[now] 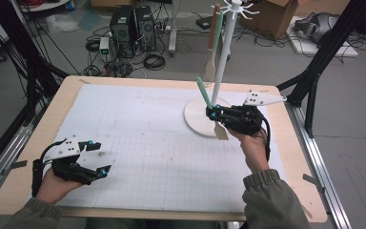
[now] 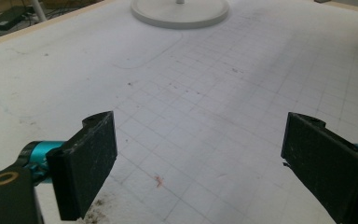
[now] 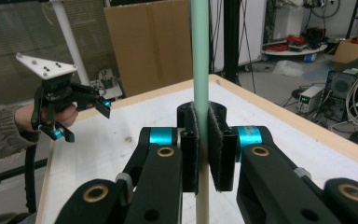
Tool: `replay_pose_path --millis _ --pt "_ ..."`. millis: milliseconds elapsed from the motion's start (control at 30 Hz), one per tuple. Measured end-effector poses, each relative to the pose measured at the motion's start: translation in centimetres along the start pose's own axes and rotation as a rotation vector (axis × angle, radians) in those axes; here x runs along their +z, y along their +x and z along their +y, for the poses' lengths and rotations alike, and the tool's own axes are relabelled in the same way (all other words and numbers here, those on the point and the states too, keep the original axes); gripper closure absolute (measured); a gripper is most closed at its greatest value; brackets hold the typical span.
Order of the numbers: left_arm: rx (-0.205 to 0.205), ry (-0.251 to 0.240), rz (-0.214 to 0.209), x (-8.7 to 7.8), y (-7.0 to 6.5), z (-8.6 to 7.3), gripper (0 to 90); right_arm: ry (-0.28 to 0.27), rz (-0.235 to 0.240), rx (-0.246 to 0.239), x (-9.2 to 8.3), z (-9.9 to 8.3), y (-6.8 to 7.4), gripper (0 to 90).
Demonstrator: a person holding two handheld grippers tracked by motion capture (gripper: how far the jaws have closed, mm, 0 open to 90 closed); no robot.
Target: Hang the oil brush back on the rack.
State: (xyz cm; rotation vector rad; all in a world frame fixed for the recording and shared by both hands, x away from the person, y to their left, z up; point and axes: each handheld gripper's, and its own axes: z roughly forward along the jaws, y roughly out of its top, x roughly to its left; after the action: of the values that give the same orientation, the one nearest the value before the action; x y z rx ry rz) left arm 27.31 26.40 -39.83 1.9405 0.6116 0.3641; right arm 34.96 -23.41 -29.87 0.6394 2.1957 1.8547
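Note:
A spatula (image 1: 203, 92) with a pale green handle and a cream blade is clamped in my right gripper (image 1: 213, 113), which is shut on it just above the blade. It stands tilted over the round white base (image 1: 194, 119) of a hook stand, beside the stand's white pole (image 1: 221, 62). In the right gripper view the green handle (image 3: 199, 56) rises straight up between the pads of the right gripper (image 3: 203, 116). A second spatula (image 1: 212, 47) hangs from the stand's top hooks. My left gripper (image 1: 101, 156) hovers near the table's front left, open and empty. The left gripper (image 2: 200, 126) has only the gridded mat (image 2: 205, 84) between its jaws.
The white grid mat (image 1: 147, 143) covers a wooden table (image 1: 66, 90). Black frame posts (image 1: 324, 52) stand at the right and left sides. Computer towers (image 1: 133, 28), cables and cardboard boxes (image 1: 271, 16) lie on the floor beyond the far edge.

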Motion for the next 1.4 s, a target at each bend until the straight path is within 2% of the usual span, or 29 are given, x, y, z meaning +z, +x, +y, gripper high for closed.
replay_pose_path --millis 333,867,1400 --pt "-0.015 0.004 0.027 -0.1 0.3 -0.1 6.4 -0.011 -0.016 -0.002 -0.6 1.1 -0.9 84.4" --pt "-0.009 0.008 0.031 -0.2 0.2 -0.2 4.9 -0.048 -0.072 0.002 -1.7 2.3 -2.0 84.3" --pt "-0.008 0.001 0.037 -0.6 0.1 -0.4 4.9 -0.063 -0.112 -0.021 -1.6 5.0 -2.9 84.3"
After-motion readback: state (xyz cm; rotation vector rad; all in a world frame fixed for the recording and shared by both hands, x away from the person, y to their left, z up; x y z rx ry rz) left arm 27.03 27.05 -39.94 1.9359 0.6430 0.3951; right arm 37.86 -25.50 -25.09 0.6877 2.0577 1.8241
